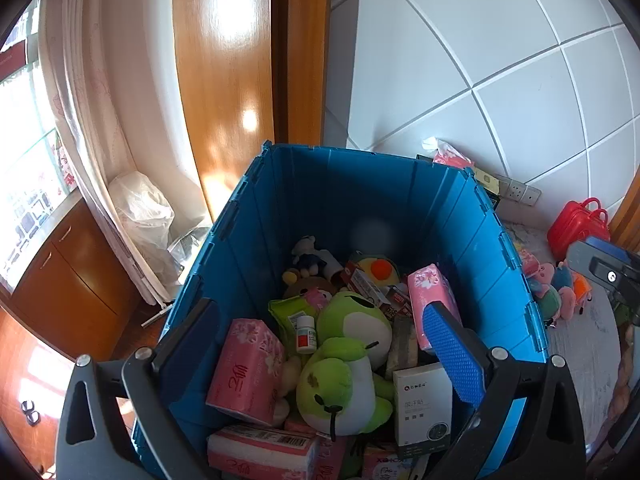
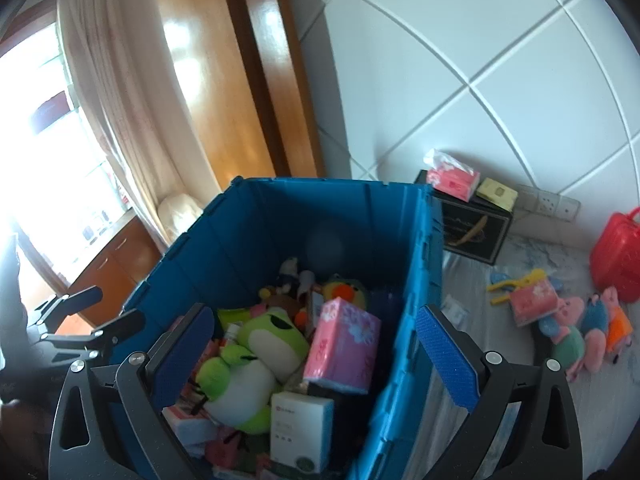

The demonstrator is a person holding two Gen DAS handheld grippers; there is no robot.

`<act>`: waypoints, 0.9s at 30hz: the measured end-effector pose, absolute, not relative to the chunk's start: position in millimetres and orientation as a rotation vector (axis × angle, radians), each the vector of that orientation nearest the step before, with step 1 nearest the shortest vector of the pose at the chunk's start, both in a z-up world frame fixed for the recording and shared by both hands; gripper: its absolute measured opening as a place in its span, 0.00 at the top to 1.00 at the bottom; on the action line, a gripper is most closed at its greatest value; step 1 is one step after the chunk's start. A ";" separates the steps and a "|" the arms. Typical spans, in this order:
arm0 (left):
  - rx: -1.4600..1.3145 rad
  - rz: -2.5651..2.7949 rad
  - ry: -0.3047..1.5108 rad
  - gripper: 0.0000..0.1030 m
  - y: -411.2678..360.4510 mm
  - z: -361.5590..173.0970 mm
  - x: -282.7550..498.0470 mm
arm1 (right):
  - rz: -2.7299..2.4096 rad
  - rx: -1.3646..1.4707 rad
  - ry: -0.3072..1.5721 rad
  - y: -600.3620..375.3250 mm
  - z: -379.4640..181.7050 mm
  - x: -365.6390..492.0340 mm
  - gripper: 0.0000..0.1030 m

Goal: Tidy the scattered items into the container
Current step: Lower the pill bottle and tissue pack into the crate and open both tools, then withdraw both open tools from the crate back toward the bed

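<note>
Blue plastic container [image 1: 340,200] filling the left wrist view, sitting against the white tiled wall [image 1: 500,60] beside the wooden door [image 1: 224,80]. Hovering above the container's near edge: left gripper [image 1: 320,344], spread wide, gripping nothing, the blue pads [image 1: 452,356] apart with the crate's contents showing between them. Lying heaped inside: two green frog plushies [image 1: 348,360], pink tissue packs [image 1: 248,368], a small white pill bottle [image 1: 306,334] resting against the frogs, a white box [image 1: 424,404] standing near the right pad, more soft toys at the far end. Waiting outside to the right on the pale surface [image 1: 580,344]: pig plushies [image 1: 556,292] and a red toy case [image 1: 580,220]. Peeking in at the right edge, part of the other gripper; no telling its spread from here.

Looking down from the right wrist view: right gripper [image 2: 316,356], also opened wide and carrying nothing, straddling the container's [image 2: 280,220] right wall, one finger over the inside, the other over the surface [image 2: 500,300] outside. Showing again within, the frog plushies [image 2: 256,360], an upright pink tissue pack [image 2: 344,344], the white box [image 2: 300,428]. Scattered outside, well apart from the crate: another pink tissue pack [image 2: 534,300] touching a yellow clip [image 2: 516,282], the pig plushies [image 2: 588,328], the red toy case [image 2: 618,252]. Standing against the wall, a black box [image 2: 472,228] bearing a tissue pack [image 2: 452,180] and a yellow packet [image 2: 498,192].
</note>
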State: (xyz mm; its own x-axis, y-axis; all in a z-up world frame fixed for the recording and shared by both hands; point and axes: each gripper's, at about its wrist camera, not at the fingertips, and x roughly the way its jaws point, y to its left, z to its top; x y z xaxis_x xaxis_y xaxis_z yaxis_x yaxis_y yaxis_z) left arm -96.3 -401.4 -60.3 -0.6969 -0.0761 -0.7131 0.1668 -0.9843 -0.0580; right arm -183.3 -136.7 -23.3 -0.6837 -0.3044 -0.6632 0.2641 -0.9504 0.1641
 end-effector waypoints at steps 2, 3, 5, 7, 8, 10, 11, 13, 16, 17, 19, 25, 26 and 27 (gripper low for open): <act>1.165 -2.777 0.183 0.00 -396.3 -60.4 -95.8 | -2.641 1.058 -0.087 -126.7 -22.6 -174.9 0.00; 1.168 -2.782 0.179 0.00 -391.7 -59.4 -94.8 | -2.651 1.062 -0.090 -120.5 -21.6 -169.5 0.00; 1.161 -2.792 0.173 0.00 -381.7 -56.0 -91.7 | -2.669 1.061 -0.104 -108.4 -19.8 -159.4 0.00; 1.143 -2.803 0.171 0.00 -369.9 -51.0 -86.0 | -2.707 1.066 -0.120 -91.0 -17.4 -147.1 0.00; 1.137 -2.806 0.173 0.00 -362.8 -48.7 -82.8 | -2.723 1.071 -0.122 -83.6 -17.0 -142.6 0.00; 1.122 -2.814 0.169 0.00 -346.8 -44.6 -76.6 | -2.750 1.066 -0.137 -65.1 -15.2 -130.4 0.00; 1.114 -2.821 0.164 0.00 -337.5 -41.7 -73.3 | -2.762 1.058 -0.145 -55.6 -13.9 -123.4 0.00; 1.116 -2.840 0.157 0.00 -316.3 -37.3 -68.5 | -2.793 1.052 -0.163 -31.3 -11.5 -107.2 0.00; 1.143 -2.877 0.142 0.00 -277.7 -31.2 -63.3 | -2.826 1.066 -0.209 5.5 -10.5 -85.7 0.00; 1.150 -2.890 0.137 0.00 -263.6 -28.7 -60.6 | -2.835 1.069 -0.217 15.8 -10.4 -78.7 0.00; 1.154 -2.910 0.123 0.00 -236.6 -23.3 -54.4 | -2.859 1.077 -0.236 41.6 -11.5 -60.4 0.00; 1.193 -2.943 0.085 0.00 -162.4 -13.6 -36.6 | -2.911 1.115 -0.275 104.9 -14.8 -17.3 0.00; 1.194 -2.944 0.070 0.00 -150.5 -12.0 -33.3 | -2.922 1.121 -0.277 114.8 -15.1 -10.2 0.00; 1.190 -2.944 0.053 0.00 -138.6 -10.2 -29.9 | -2.935 1.127 -0.277 125.0 -15.4 -4.0 0.00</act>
